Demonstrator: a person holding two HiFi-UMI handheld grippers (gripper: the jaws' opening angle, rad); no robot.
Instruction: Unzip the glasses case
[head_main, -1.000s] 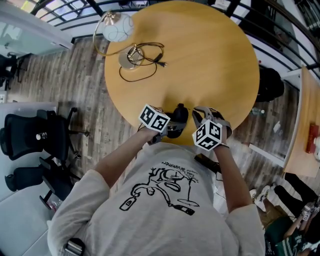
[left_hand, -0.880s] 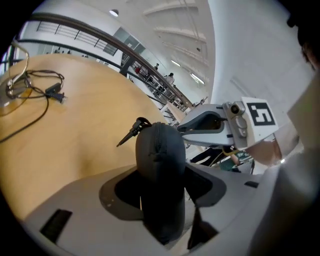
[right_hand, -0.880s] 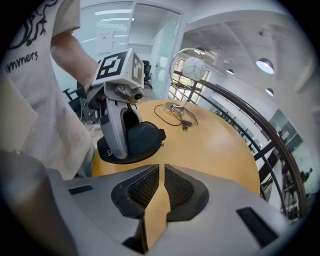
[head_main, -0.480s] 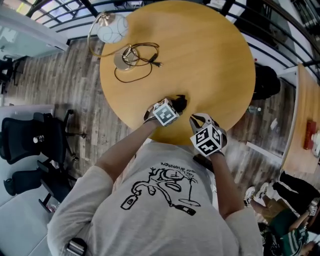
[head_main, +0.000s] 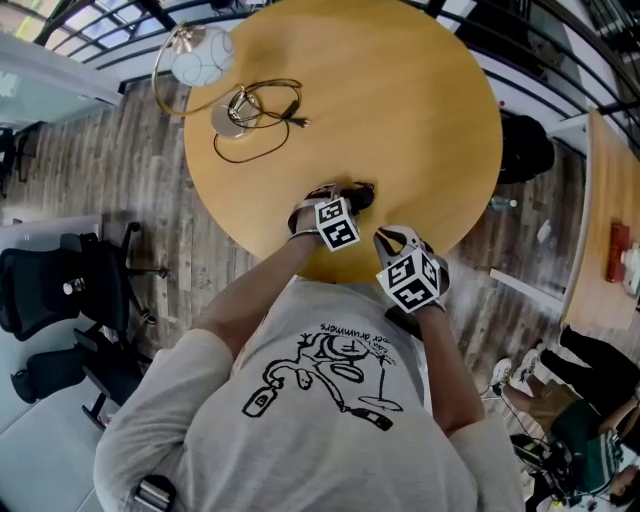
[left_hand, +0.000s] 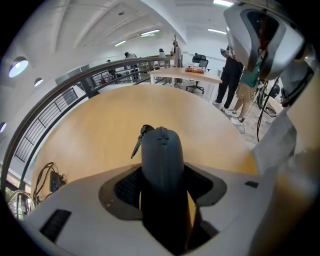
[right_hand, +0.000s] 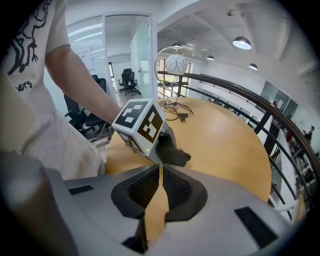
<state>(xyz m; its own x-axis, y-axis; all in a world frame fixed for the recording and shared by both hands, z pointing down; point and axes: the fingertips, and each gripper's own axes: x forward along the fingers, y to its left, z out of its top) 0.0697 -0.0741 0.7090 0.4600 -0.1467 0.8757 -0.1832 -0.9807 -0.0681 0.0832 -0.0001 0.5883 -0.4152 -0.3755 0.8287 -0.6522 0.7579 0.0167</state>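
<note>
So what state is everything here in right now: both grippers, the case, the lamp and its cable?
Left gripper: jaws closed on the glasses case.
Glasses case: closed, zip apparently not yet undone, pull tab at its far end.
Right gripper: jaws together, empty.
Lamp: standing upright; can't tell if lit.
Cable: loosely coiled on the table, plug lying free, not plugged in.

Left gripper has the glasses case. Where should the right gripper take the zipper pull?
Pinch the thin zipper pull hanging off the far rounded end of the glasses case, clear of the left gripper. Bring the shut right gripper in from that far end, opening first.
</note>
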